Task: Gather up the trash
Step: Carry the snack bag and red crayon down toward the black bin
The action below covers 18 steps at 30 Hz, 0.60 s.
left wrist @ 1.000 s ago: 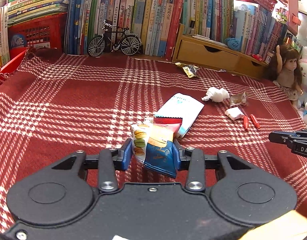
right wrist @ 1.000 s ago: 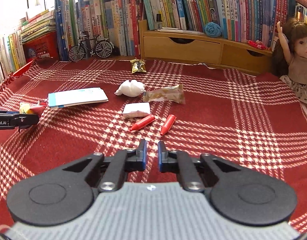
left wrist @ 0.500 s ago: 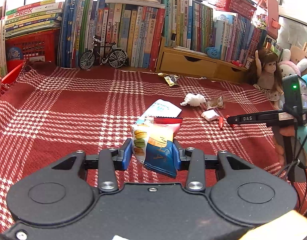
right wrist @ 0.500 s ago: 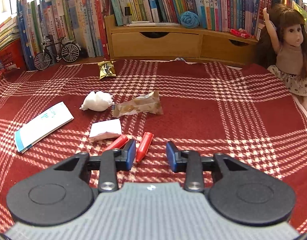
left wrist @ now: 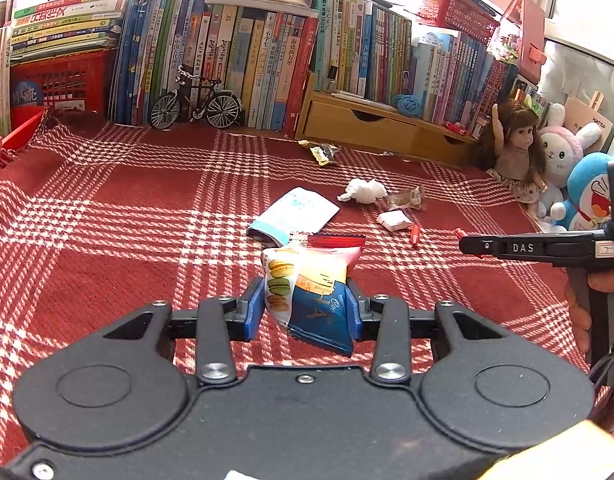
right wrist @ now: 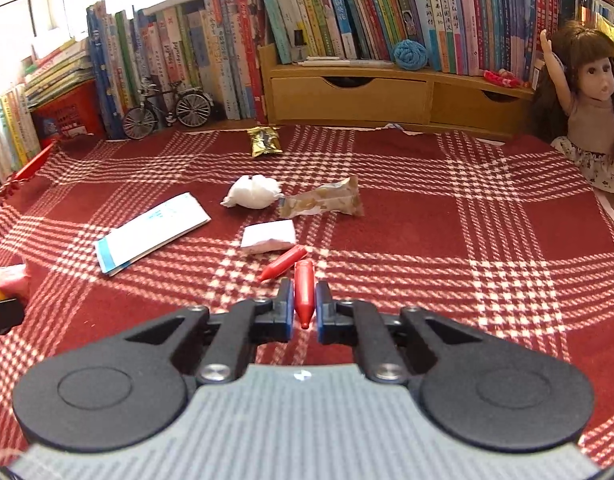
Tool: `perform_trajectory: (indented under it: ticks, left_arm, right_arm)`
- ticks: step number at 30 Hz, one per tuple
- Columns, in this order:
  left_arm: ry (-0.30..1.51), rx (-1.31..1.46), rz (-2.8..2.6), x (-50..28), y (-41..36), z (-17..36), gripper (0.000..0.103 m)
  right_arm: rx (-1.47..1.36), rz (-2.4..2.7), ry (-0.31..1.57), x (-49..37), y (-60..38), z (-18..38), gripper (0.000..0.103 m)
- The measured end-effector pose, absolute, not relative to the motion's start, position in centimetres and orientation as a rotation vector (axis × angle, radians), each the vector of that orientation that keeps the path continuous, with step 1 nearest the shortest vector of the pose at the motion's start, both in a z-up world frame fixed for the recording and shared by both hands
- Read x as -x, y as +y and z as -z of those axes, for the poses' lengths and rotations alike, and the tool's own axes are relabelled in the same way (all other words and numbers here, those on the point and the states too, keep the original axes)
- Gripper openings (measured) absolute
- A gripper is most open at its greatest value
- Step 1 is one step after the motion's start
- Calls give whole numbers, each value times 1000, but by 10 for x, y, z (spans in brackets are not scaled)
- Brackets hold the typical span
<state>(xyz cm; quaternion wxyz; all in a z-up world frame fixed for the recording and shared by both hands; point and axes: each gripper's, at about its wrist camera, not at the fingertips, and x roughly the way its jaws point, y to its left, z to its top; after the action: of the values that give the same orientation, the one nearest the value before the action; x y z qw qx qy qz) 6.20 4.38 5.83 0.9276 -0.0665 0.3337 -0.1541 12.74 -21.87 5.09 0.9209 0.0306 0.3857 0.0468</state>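
My left gripper (left wrist: 306, 300) is shut on a macaron snack packet (left wrist: 311, 284), blue and red, held above the red plaid cloth. In the right wrist view my right gripper (right wrist: 304, 300) is shut on a red crayon (right wrist: 304, 290) lying on the cloth; a second red crayon (right wrist: 282, 263) lies just left of it. Beyond them lie a folded white paper (right wrist: 269, 236), a crumpled white tissue (right wrist: 253, 192), a brown wrapper (right wrist: 325, 202) and a gold wrapper (right wrist: 264, 141). The left wrist view shows my right gripper (left wrist: 465, 245) from the side.
A white and blue booklet (right wrist: 151, 232) lies left of the trash. A model bicycle (right wrist: 167, 108), rows of books and a wooden drawer shelf (right wrist: 387, 96) line the back. A doll (right wrist: 587, 104) and plush toys (left wrist: 587, 192) sit at the right.
My right gripper moved forward to the crayons, opened, then shut on the right-hand crayon. My left gripper pulled back and up, still holding the snack packet.
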Motion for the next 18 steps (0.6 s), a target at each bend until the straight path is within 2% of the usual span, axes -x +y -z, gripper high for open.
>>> perform_trajectory:
  ticks: [7,18]
  left_arm:
    - [676,137,360,1,43,-70,38]
    - [695,133,428,127,45,-63,38]
  right_arm:
    - [-56,-228,755,-39,-207,-74,15]
    - [-41,-353,804,82,-187,-75,15]
